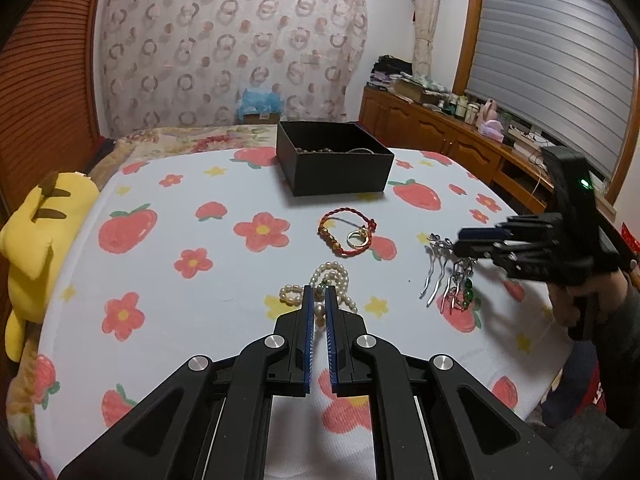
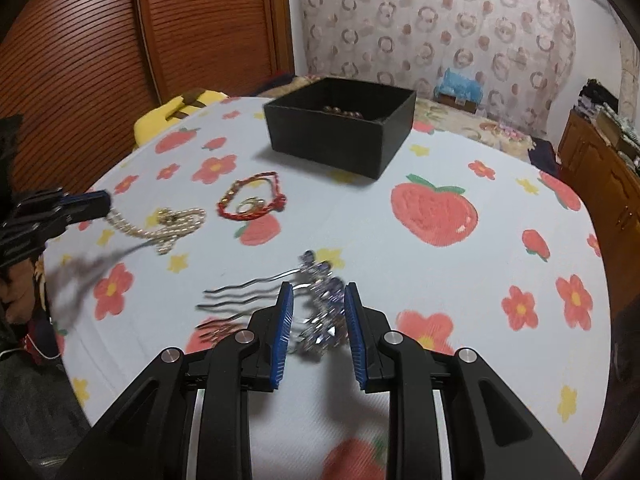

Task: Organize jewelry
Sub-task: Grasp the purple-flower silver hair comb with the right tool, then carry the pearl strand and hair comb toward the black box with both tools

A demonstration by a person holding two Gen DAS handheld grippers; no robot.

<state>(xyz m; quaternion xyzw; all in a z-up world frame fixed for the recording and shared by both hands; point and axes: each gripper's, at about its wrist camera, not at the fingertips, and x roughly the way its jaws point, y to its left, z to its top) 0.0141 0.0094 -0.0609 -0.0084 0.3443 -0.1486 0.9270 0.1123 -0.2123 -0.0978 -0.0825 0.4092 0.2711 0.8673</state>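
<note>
A pearl necklace [image 1: 334, 276] lies on the flowered cloth; my left gripper [image 1: 319, 291] is shut on its near end, a pearl strand between the blue pads. It also shows in the right wrist view [image 2: 160, 227] with the left gripper [image 2: 105, 200] at its end. Silver hair pins with green beads [image 1: 452, 284] lie to the right. My right gripper [image 2: 318, 290] is open around their jewelled heads [image 2: 320, 304]; it shows in the left wrist view [image 1: 460, 240] too. A red cord bracelet with a gold ring [image 1: 348, 236] lies ahead. A black box [image 1: 334, 156] holds beads.
A yellow plush toy [image 1: 36, 248] sits at the table's left edge. A wooden sideboard [image 1: 448, 136] with bottles stands under the window at right. A wooden shutter door [image 2: 120, 32] is behind the table.
</note>
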